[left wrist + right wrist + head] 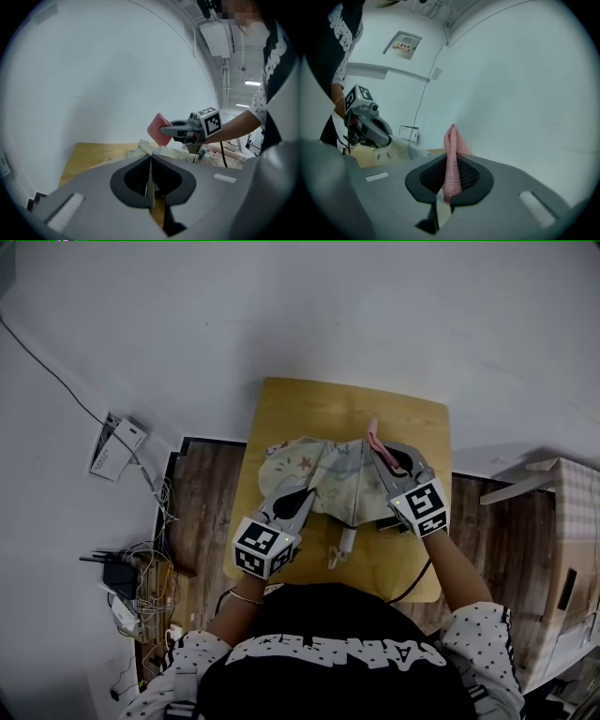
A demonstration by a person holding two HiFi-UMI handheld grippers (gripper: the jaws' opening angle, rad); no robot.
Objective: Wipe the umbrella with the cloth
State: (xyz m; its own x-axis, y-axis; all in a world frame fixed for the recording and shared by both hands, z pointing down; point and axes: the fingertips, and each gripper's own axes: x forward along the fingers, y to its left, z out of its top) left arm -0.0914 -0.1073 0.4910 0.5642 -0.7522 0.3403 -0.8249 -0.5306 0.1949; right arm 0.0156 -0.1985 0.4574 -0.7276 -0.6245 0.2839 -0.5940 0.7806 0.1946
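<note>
The left gripper (150, 158) had its jaws pressed together, and a thin pale strip of fabric showed in the seam between them: it pinched the edge of the umbrella (323, 474). The right gripper (451, 158) was closed on the cloth (453, 143), a pink piece with an open, net-like knit, which stood up out of the jaws as a narrow folded peak. Its lower part was hidden inside the dark jaw pads.

In the head view the umbrella lay collapsed in the middle of the table (309, 399), a light wooden top with rounded corners. Its canopy was soft, cream-coloured and creased in loose folds, with small coloured prints too small to make out. A pale handle (343, 542) pointed to 6 o'clock, and where it joined the canopy was covered by the fabric. The ribs did not show.

The left gripper (302, 487) met the canopy at its 7 o'clock edge and pointed to about 1 o'clock. The right gripper (380, 450) was at the 2 o'clock edge and pointed to about 11 o'clock, with the cloth (373, 434) at its tip. In the left gripper view the cloth (158, 129) hung just over the fabric; whether it touched I could not tell. Both forearms came from 6 o'clock, in dotted sleeves, and both grippers tilted slightly down. In the right gripper view the left gripper (386, 137) was blurred
</note>
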